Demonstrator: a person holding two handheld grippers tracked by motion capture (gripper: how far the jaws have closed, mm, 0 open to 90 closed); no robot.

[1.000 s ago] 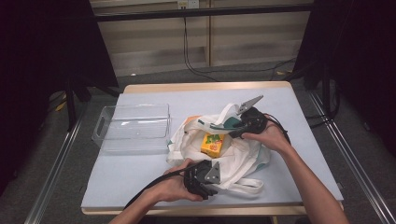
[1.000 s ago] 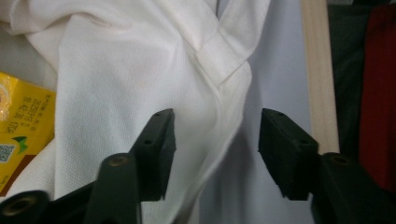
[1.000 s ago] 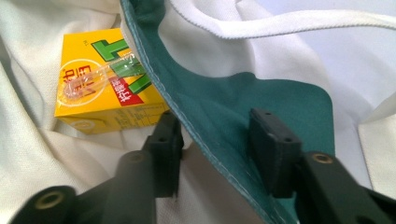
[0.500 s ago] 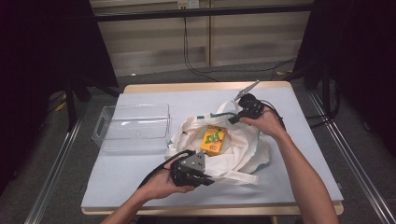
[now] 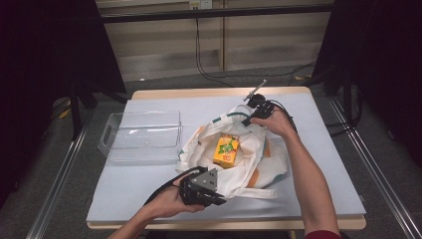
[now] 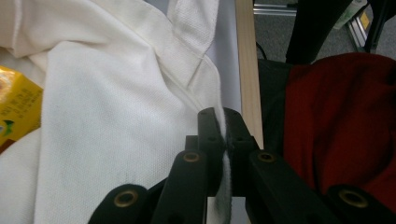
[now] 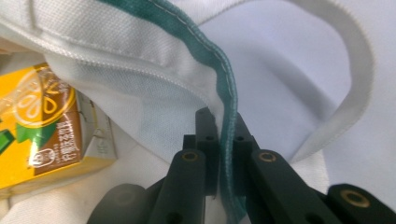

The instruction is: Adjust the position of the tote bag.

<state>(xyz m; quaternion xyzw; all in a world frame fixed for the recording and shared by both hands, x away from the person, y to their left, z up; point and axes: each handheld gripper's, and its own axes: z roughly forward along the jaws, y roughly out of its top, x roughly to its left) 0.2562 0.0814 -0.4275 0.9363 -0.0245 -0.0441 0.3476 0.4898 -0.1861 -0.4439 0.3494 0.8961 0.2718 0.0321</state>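
A white cloth tote bag [image 5: 249, 159] lies open on the table, with a yellow juice carton [image 5: 226, 151] inside it. My left gripper [image 5: 219, 200] is at the bag's near edge, shut on the white cloth hem [image 6: 219, 122]. My right gripper [image 5: 246, 120] is at the far side, shut on the green-trimmed rim [image 7: 225, 100]. The two hold the bag's mouth apart. In the right gripper view the carton [image 7: 42, 126] lies just left of the jaws, under the lifted rim. It also shows at the left edge of the left gripper view, carton [image 6: 16, 107].
A clear plastic bin [image 5: 142, 134] stands to the left of the bag on the pale blue table top [image 5: 318, 164]. A bag handle [image 7: 357, 70] loops past the right jaws. The wooden table edge [image 6: 246, 70] and a red garment [image 6: 336, 116] lie beyond the left jaws.
The right gripper has drawn the green rim toward the table's far side. The left gripper has shifted slightly left at the near edge. The bag's mouth is wider and the carton shows more.
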